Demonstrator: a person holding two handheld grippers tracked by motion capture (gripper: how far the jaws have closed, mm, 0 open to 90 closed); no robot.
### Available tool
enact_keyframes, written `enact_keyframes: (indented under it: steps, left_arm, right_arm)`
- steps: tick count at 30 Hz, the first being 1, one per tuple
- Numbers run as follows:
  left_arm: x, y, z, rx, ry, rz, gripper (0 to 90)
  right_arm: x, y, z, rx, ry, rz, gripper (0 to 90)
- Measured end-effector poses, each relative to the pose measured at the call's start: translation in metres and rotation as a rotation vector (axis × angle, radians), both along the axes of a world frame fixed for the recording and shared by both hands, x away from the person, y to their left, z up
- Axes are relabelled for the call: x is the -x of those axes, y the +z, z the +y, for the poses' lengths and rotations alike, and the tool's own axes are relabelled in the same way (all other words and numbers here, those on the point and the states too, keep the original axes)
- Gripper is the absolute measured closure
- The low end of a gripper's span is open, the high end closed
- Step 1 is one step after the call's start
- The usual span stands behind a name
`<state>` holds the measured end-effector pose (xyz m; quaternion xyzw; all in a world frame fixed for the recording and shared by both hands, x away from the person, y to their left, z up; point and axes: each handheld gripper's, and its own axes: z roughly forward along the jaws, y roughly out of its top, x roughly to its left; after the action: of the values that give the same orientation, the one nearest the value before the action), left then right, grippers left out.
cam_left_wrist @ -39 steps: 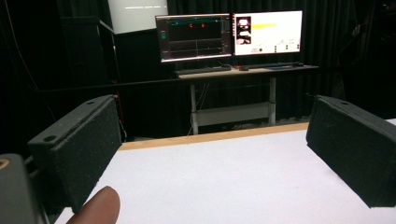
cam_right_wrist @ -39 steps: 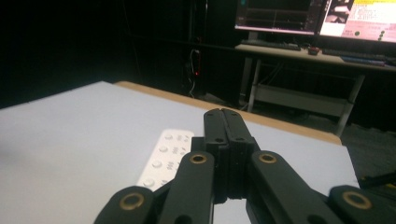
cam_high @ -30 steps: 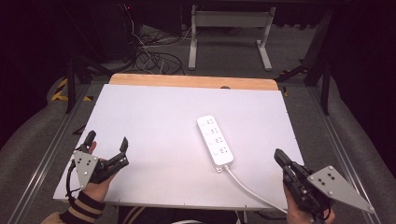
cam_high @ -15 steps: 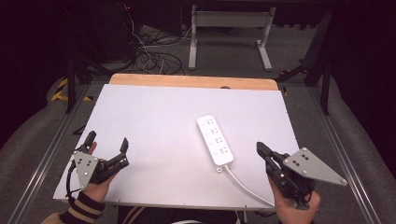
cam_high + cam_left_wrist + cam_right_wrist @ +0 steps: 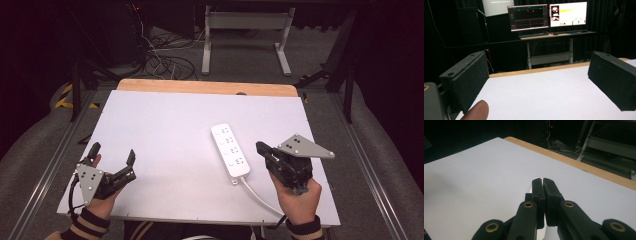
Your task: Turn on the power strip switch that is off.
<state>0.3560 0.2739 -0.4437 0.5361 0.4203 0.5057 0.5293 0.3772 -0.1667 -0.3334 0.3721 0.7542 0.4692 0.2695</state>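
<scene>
The white power strip (image 5: 230,150) lies flat on the white desk (image 5: 170,125), right of the middle and slanting toward the near edge, with its white cable (image 5: 260,196) running off toward the person's right hand. The right gripper (image 5: 261,148) sits just beside the strip's near right side with its jaws pressed together and nothing between them, its tips pointing toward the strip. The left gripper (image 5: 113,156) rests near the desk's near left corner, well apart from the strip, its jaws spread wide and empty.
</scene>
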Motion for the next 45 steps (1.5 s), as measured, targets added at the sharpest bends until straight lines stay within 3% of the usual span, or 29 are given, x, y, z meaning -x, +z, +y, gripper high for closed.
enact_keyframes:
  steps: [9, 15, 20, 25, 38, 45]
  left_arm:
    - [0.002, -0.001, 0.001, -0.006, 0.003, 0.007, 3.8]
    - [0.002, -0.001, 0.001, -0.011, 0.003, 0.003, 3.8]
    - [0.002, 0.0, 0.0, -0.006, -0.002, 0.002, 3.7]
    - [0.001, 0.0, 0.0, -0.005, -0.006, 0.004, 3.7]
    - [0.002, -0.001, -0.001, -0.006, -0.007, 0.005, 3.7]
    - [0.002, 0.0, 0.0, -0.007, -0.004, 0.004, 3.7]
  right_arm:
    - [-0.028, -0.006, 0.025, 0.044, 0.039, 0.072, 90.0]
    - [-0.038, -0.012, 0.041, 0.083, 0.061, 0.105, 90.0]
    - [-0.053, -0.04, 0.055, 0.132, 0.063, 0.193, 90.0]
    - [-0.062, -0.06, 0.061, 0.174, 0.055, 0.241, 90.0]
    - [-0.077, -0.095, 0.068, 0.246, 0.021, 0.329, 89.9]
    - [-0.08, -0.102, 0.069, 0.259, 0.017, 0.344, 89.9]
